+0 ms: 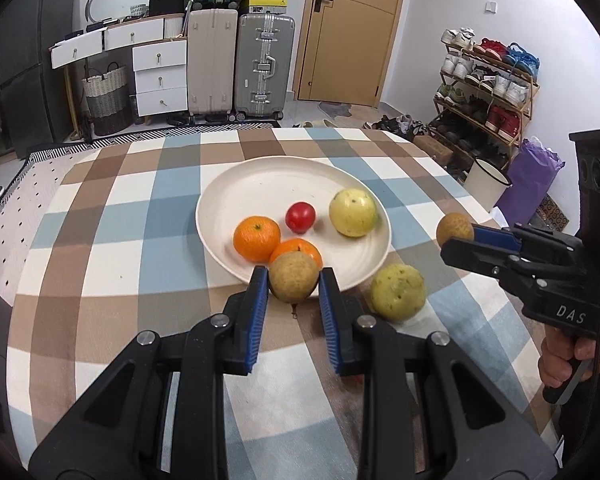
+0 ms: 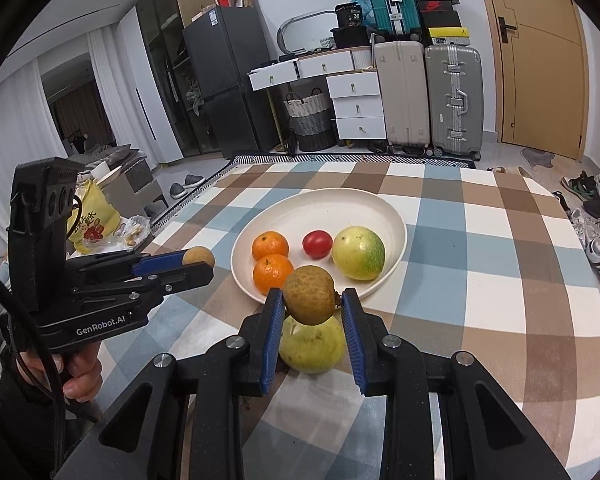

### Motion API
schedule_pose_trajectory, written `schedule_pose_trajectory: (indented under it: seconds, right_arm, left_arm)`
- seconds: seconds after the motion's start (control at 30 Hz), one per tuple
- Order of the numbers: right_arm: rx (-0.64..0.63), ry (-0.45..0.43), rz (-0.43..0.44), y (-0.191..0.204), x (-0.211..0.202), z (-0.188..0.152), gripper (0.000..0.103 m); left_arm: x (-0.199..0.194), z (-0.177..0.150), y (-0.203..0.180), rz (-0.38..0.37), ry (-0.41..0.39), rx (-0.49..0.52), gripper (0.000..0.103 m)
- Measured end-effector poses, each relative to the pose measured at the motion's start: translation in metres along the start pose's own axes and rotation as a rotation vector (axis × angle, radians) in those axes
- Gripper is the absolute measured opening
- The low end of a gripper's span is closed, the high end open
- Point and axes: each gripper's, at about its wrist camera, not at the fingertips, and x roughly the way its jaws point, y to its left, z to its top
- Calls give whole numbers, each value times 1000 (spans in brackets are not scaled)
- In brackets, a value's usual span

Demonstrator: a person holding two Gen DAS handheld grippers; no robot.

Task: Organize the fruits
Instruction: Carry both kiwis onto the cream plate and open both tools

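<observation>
My left gripper (image 1: 293,280) has its jaws clamped on a round tan-brown fruit (image 1: 294,282) at lower centre; my right gripper (image 2: 310,300) clamps a second speckled brown fruit (image 2: 309,294), both over the near rim of the cream round plate (image 1: 260,184).

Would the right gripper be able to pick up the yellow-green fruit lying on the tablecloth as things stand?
Probably not yet: the right gripper is shut on a brown fruit, so its jaws are occupied. The yellow-green fruit lies just below it on the tablecloth, otherwise unobstructed.

Two suitcases (image 1: 240,68) stand beside white drawers (image 1: 160,78), near a shoe rack (image 1: 484,92).
</observation>
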Motion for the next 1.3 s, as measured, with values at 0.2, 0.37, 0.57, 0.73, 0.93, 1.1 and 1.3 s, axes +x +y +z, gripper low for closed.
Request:
schedule_pose_trajectory:
  seconds: [0.2, 0.37, 0.57, 0.73, 0.93, 1.1, 1.3]
  right_arm:
    - [2, 19, 9, -3, 18, 9, 30]
    - [12, 30, 17, -4, 32, 15, 30]
    - [1, 59, 23, -3, 50, 18, 30]
    - [3, 83, 25, -5, 62, 19, 30]
    - [7, 103, 22, -8, 72, 20, 30]
    - [11, 120, 17, -12, 80, 22, 30]
    - [19, 141, 20, -15, 89, 23, 30]
  left_arm:
    - [16, 10, 14, 19, 14, -11, 23]
    - [37, 11, 26, 35, 48, -30, 23]
    - [56, 11, 33, 41, 73, -38, 23]
    - [67, 14, 34, 48, 77, -24, 23]
    - [75, 19, 33, 44, 81, -12, 23]
    - [81, 21, 32, 47, 85, -6, 23]
    - [90, 23, 32, 52, 96, 7, 23]
